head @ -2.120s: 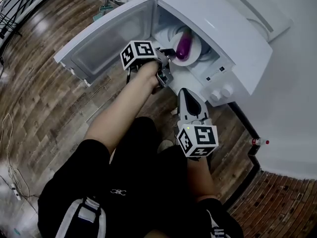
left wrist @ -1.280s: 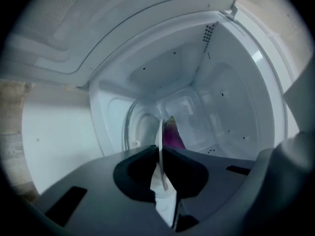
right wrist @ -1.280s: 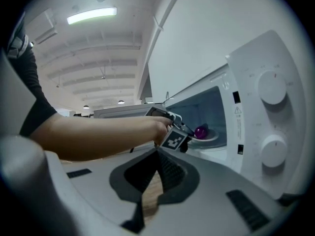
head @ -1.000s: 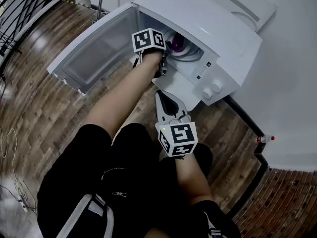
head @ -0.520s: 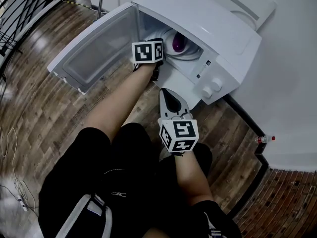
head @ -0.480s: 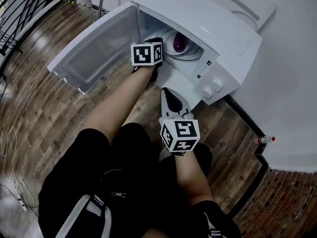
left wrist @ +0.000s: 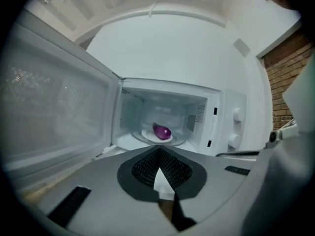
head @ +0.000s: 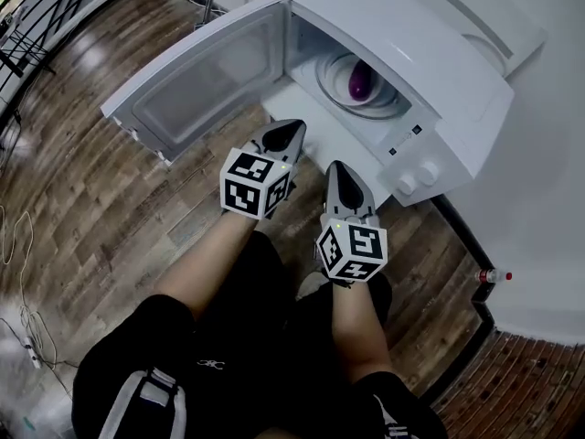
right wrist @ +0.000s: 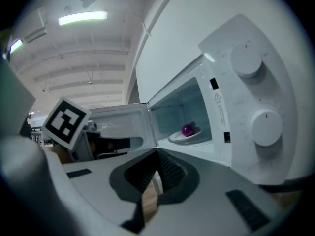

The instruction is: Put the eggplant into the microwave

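The head view shows one white microwave [head: 430, 71] with its door [head: 196, 71] swung open to the left. One purple eggplant [head: 359, 80] lies on one plate [head: 334, 73] inside, and two grippers, the left gripper [head: 289, 133] and the right gripper [head: 339, 172], are side by side outside the cavity. In the left gripper view the jaws are pressed together and empty, the eggplant shows just above their tips, and two knobs [left wrist: 237, 115] are at the right. In the right gripper view the jaws also meet and hold nothing, and one marker cube [right wrist: 65, 122] stands at the left before the door.
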### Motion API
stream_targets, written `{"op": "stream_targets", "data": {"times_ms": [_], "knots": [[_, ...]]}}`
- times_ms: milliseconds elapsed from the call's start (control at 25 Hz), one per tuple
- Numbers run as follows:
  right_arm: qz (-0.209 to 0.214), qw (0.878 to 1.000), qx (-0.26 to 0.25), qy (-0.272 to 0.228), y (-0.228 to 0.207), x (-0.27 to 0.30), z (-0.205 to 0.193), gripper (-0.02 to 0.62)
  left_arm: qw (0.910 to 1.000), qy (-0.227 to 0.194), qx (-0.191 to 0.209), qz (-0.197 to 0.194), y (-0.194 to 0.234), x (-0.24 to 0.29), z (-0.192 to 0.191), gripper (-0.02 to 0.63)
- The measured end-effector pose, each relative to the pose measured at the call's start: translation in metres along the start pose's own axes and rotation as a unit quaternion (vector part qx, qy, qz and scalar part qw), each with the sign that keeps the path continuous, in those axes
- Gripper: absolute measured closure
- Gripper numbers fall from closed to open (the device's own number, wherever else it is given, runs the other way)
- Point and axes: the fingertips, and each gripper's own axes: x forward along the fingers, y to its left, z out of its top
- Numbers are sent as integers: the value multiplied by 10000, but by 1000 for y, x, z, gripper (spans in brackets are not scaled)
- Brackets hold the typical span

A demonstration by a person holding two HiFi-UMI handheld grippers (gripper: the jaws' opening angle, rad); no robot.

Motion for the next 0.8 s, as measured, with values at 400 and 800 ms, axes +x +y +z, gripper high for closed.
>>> {"op": "stream_targets", "data": {"times_ms": [400,800], "knots": [[-15,9977,-586,-342,21,-16,103,583,9999,14,6,110,-32,-53,64,607],[-275,9987,-189,-396,65,-55,402,583,9991,112,-411,-51,-80,-106,352,607]]}}
